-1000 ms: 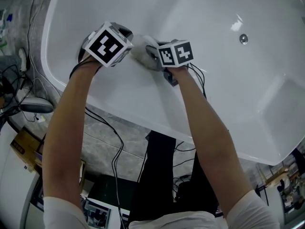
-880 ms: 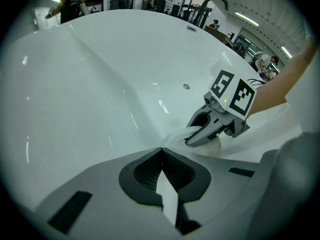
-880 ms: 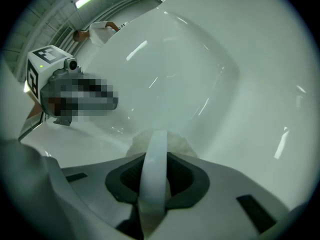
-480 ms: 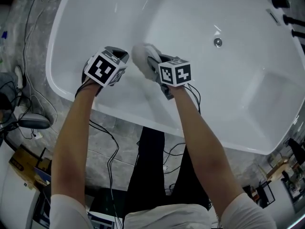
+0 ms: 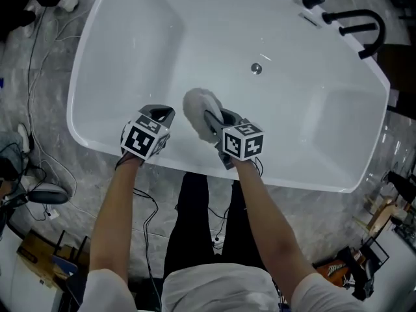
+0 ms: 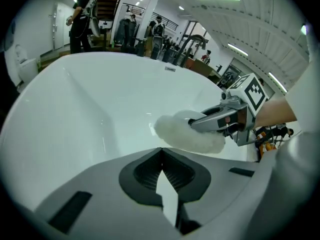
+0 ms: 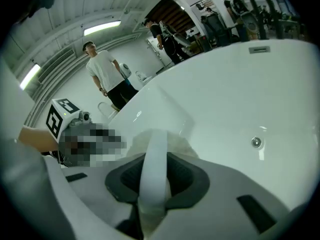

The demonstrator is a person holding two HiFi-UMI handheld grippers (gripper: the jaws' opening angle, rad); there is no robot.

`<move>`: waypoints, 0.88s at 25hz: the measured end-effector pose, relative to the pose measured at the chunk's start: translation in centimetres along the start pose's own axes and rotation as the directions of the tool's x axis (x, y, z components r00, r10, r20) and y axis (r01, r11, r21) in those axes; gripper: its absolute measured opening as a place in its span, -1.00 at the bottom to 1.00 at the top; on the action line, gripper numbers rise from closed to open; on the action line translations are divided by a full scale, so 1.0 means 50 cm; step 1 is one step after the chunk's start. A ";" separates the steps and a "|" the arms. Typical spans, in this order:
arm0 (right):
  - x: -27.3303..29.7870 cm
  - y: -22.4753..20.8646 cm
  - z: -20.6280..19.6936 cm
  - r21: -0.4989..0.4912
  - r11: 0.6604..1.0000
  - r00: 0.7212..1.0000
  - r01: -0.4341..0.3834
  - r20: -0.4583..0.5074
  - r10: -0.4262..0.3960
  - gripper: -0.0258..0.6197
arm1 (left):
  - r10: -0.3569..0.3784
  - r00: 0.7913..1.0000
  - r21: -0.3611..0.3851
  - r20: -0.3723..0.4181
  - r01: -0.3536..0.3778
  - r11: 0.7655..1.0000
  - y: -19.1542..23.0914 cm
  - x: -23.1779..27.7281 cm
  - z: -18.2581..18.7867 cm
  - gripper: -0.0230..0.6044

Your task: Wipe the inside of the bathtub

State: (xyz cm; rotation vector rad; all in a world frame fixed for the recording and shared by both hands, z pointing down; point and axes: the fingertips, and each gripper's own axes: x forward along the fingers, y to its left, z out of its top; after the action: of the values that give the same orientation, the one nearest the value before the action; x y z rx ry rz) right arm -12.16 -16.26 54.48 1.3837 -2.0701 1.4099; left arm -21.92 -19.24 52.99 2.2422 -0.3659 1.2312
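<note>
Left tongs (image 5: pixel 161 114) hang over the near rim of the white bathtub (image 5: pixel 77 103), jaws pressed together with nothing between them. Just right of them we see a fluffy white wiping pad (image 5: pixel 197 111) lying on the tub's near inner wall. Right tongs (image 5: pixel 209 117) are clamped on the pad, and in the right gripper view its white strap runs up between the jaws. Further right, the drain (image 5: pixel 257 69) sits on the tub floor, well apart from the pad, and a black faucet (image 5: pixel 361 19) stands at the far right rim.
</note>
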 end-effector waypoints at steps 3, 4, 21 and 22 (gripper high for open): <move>-0.099 0.008 0.013 -0.001 1.000 0.998 0.026 0.052 -0.026 -0.63 | -0.015 0.999 -0.009 0.049 0.016 1.000 -0.077 -0.031 0.036 -0.90; -0.131 0.012 0.016 -0.002 1.000 0.997 0.031 0.066 -0.030 -0.63 | -0.017 0.998 -0.012 0.065 0.018 1.000 -0.101 -0.041 0.048 -0.90; -0.686 0.028 0.038 -0.032 0.994 0.955 0.105 0.283 -0.092 -0.63 | -0.001 0.955 0.010 0.297 -0.002 1.000 -0.569 -0.225 0.207 -0.90; -0.718 0.030 0.037 -0.034 0.994 0.951 0.108 0.296 -0.093 -0.63 | 0.002 0.950 0.009 0.312 -0.005 1.000 -0.598 -0.237 0.213 -0.90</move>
State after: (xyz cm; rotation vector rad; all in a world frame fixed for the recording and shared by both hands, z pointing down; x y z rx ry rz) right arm 5.12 2.03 28.79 1.7419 -2.1563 1.1607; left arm -6.69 -1.50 28.48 2.4483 -0.4830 0.8779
